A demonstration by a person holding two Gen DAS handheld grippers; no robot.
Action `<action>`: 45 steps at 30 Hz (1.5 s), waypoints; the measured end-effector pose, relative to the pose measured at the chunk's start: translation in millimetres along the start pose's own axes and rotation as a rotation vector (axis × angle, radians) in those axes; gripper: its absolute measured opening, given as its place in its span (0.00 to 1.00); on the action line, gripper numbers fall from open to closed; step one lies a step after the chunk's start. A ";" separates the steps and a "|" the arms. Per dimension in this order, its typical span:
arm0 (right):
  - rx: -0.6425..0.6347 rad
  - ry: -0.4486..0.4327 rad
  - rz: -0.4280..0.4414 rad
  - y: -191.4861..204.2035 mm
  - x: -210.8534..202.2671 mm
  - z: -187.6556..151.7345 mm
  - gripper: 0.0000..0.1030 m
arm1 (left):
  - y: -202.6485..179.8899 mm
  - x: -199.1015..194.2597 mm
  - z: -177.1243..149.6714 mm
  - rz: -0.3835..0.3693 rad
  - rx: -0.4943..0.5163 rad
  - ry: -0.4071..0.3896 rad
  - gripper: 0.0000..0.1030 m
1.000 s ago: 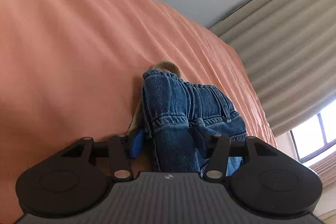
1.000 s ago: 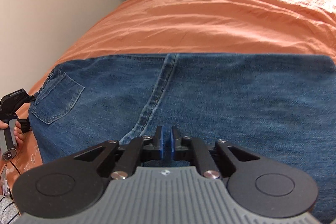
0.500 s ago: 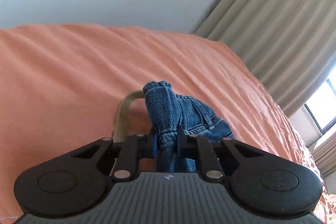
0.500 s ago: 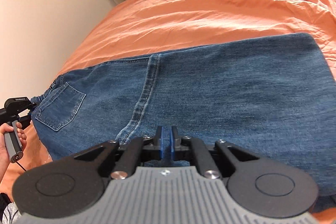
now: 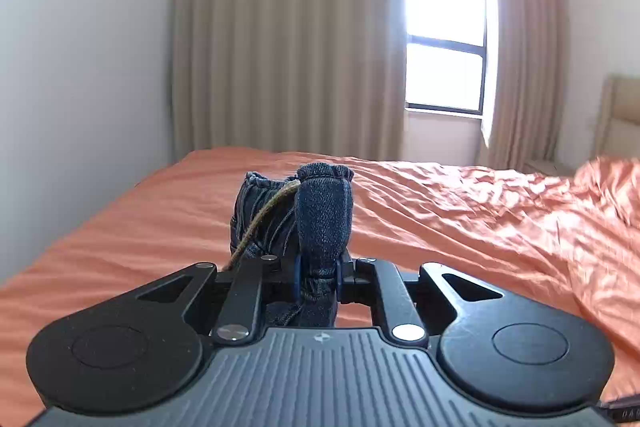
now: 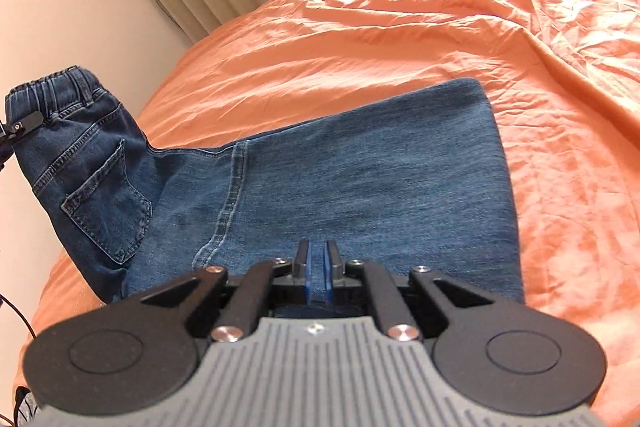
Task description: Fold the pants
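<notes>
right now the left claw (image 5: 316, 279) is clenched on a bunched fold of the jeans (image 5: 320, 223), with the blue pads pressing the denim from both sides; the gathered cloth stands up in front of it, its elastic waistband edge at the top, and a tan cord (image 5: 260, 223) runs down across the dark inner folds toward the claw's left side. beyond it the orange bed (image 5: 460, 219) stretches away to beige curtains (image 5: 288, 27) and a bright window (image 5: 444, 11), with a pale wall (image 5: 80, 47) on the left. from the right wrist view, the right claw (image 6: 316, 275) has its jaws nearly together, pinching the near edge of the jeans (image 6: 360, 183) between the blue pads. the legs lie flat across the bed (image 6: 360, 27), hems to the right, a seam running up the middle. at the left the waist end is lifted off the sheet: the elastic waistband (image 6: 52, 87) and a back pocket (image 6: 108, 203) hang tilted in the air, and a black finger of the left claw (image 6: 24, 123) shows at the waistband's edge against the wall (image 6: 60, 7). a thin dark cable (image 6: 16, 315) curves at the far left edge. the sheet is wrinkled toward the upper right, smoother near the pants.
</notes>
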State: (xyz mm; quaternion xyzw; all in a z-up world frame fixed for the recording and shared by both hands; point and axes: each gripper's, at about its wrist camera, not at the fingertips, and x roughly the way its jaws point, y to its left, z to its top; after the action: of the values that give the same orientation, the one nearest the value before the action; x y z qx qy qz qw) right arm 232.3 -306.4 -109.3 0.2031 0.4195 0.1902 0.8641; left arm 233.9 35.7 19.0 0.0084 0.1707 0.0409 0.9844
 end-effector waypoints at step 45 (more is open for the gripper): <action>0.153 0.037 0.331 6.7 29.0 23.9 0.01 | 46.6 48.3 -76.1 -0.363 -0.214 0.492 0.52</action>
State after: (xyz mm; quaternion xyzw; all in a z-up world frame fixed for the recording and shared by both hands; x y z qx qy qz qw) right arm 267.1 -290.9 -111.1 0.3309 0.4092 0.3009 0.7953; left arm 250.0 86.3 -67.4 -0.1356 0.3973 -0.1167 0.9001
